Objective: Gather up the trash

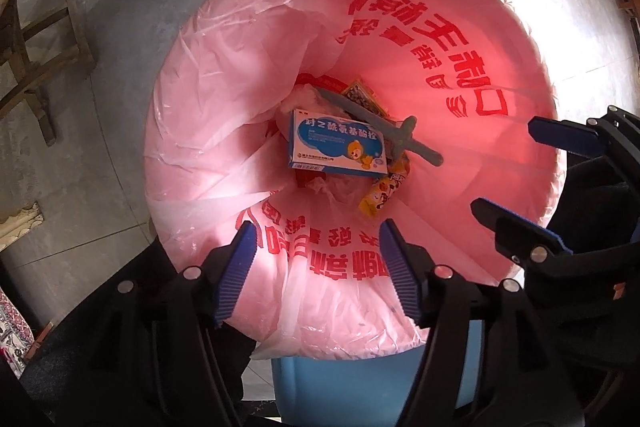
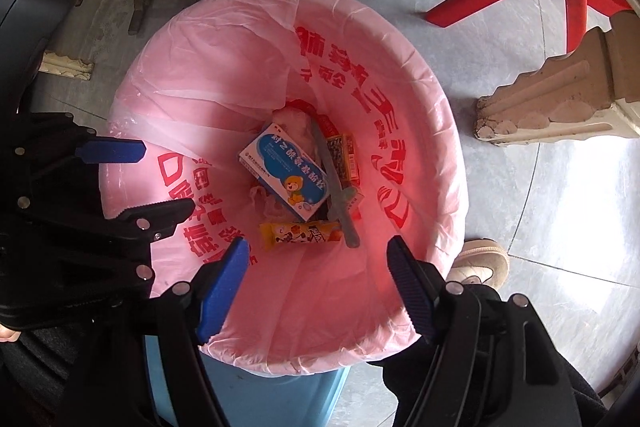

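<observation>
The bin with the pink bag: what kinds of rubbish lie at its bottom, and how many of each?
Blue-and-white box: 1
Grey toy sword: 1
Yellow snack wrapper: 1
Red-and-yellow patterned packet: 1
Crumpled pale plastic: at least 1
Total: 5 that I can tell apart

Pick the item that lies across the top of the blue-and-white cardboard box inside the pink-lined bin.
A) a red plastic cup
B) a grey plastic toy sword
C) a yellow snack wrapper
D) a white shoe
B: the grey plastic toy sword rests over the corner of the blue-and-white cardboard box, while the yellow snack wrapper lies beside it in the pink plastic liner.
</observation>
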Tool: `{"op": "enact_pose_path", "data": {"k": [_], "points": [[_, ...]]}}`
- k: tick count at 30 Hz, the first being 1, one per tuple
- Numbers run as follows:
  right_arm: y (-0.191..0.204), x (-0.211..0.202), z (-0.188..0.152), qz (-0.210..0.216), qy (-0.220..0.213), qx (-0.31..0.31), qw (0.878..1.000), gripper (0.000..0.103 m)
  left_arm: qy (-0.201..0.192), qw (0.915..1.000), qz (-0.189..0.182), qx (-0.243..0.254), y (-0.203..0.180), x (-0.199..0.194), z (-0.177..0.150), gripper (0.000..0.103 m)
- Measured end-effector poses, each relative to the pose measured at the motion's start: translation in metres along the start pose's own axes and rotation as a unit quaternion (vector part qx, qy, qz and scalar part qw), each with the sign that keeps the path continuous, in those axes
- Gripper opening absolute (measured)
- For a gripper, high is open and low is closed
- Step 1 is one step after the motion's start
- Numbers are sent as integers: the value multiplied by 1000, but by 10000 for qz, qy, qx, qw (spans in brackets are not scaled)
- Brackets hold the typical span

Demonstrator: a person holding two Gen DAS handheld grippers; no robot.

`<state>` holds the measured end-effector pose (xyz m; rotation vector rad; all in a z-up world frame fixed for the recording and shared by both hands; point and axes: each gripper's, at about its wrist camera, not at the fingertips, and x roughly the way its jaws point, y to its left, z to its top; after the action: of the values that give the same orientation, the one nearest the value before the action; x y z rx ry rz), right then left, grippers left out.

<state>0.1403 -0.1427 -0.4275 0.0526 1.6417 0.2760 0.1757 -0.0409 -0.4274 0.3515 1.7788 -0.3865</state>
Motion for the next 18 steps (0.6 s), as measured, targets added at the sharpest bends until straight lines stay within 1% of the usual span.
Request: {"op": "enact_pose_path", "data": {"k": [3, 7, 9, 13, 14, 16, 18], "points": [[-2, -6, -1, -42, -71, 57, 9999, 70, -158, 9999, 10, -8, -2, -8, -1, 63], [-4, -24, -6, -252, -336, 105, 9991, 70, -606, 9981, 100, -74, -10, -32, -10, 63], [-4, -39, -10, -303, -561, 144, 9979, 71, -857, 9960, 196, -164, -12, -47, -16, 63], [-2, -68, -17, -472, -986, 245, 9937, 72, -1356, 9885, 487, -462, -18, -77, -26, 64], [-2, -81, -21, -524, -1164, 279, 9914, 72, -1462, 9865, 511, -527, -21, -85, -29, 64], [-1, -104, -28, -540, -1476, 355, 9869, 72, -1773, 9801, 465, -764, -24, -105, -39, 66], [0, -130, -37, -686, -1839, 379, 9798, 72, -2045, 9738, 376, -923, -26, -125, -47, 70]]}}
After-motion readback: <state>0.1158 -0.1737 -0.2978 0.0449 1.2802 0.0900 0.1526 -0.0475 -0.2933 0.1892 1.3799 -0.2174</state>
